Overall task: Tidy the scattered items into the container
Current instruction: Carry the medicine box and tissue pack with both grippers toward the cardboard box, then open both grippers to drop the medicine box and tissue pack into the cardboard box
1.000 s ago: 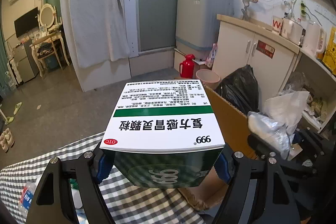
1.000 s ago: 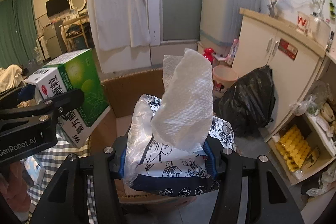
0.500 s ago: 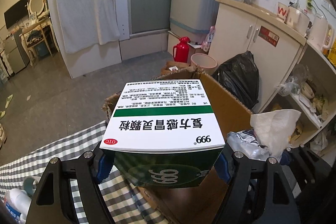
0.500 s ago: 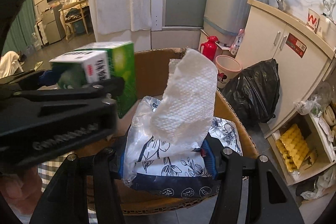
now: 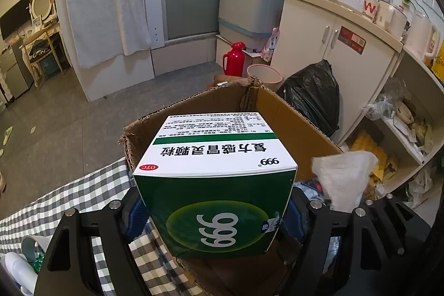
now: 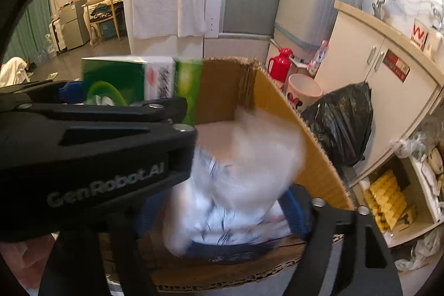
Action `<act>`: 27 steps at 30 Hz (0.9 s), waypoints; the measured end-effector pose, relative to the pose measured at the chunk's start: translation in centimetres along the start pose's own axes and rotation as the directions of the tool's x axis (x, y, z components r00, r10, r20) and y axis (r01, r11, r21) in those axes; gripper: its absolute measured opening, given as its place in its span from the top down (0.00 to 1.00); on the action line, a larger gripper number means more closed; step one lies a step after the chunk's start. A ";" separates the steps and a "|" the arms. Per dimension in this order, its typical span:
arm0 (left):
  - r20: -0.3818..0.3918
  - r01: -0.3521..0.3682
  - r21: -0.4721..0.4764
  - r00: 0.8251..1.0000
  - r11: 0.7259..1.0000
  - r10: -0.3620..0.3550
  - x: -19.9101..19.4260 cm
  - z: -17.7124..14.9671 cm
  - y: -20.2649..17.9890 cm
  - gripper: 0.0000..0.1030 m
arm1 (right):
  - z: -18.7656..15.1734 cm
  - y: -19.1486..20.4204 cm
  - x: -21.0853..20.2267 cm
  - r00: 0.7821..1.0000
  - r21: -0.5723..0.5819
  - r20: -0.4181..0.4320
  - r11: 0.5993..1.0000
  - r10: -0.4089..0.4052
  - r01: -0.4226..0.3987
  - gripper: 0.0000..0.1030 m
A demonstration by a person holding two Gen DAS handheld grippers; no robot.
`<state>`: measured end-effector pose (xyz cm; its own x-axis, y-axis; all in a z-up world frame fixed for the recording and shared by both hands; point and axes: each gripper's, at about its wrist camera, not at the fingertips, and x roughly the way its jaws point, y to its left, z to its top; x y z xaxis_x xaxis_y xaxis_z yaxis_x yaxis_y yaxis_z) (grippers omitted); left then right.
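My left gripper (image 5: 213, 215) is shut on a green and white medicine box (image 5: 216, 157), which hangs over the near left part of an open cardboard carton (image 5: 291, 124). In the right wrist view the same medicine box (image 6: 119, 82) shows behind the left gripper's black finger (image 6: 97, 135). My right gripper (image 6: 219, 212) is over the carton (image 6: 277, 107) and its jaws are opening. A tissue pack (image 6: 244, 179) with a white sheet sticking out is between them, blurred and dropping free of the pads. Its sheet (image 5: 344, 176) also shows in the left wrist view.
A checked tablecloth (image 5: 69, 204) with a white bottle (image 5: 16, 268) lies left of the carton. Beyond it on the floor stand a black bin bag (image 5: 313, 93), a pink bucket (image 5: 263, 74) and a red flask (image 5: 234, 60). White cabinets (image 5: 347, 46) and open shelves are on the right.
The left gripper has carried the medicine box forward and down over the carton. The right jaws have widened and the tissue pack, gripped before, has slipped down into a blur.
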<state>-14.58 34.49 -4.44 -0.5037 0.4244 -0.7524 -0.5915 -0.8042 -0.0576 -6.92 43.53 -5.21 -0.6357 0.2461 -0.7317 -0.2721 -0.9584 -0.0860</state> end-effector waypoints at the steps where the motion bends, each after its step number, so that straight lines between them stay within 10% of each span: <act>1: -0.001 0.005 -0.005 1.000 1.000 -0.005 0.0 0.0 0.1 0.21 | 0.0 0.1 -0.4 1.000 -0.006 0.018 1.000 -0.008 0.008 0.21; 27: 0.153 -0.041 -0.108 0.987 0.993 0.057 -9.0 1.4 4.9 0.11 | 1.2 3.0 -9.1 0.972 0.025 0.227 0.997 0.062 -0.070 0.13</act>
<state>-13.81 27.36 3.02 -0.6271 0.4366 -0.6451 -0.4989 -0.8611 -0.0978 -2.84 38.55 2.02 -0.7987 0.2121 -0.5631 -0.2447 -0.9694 -0.0180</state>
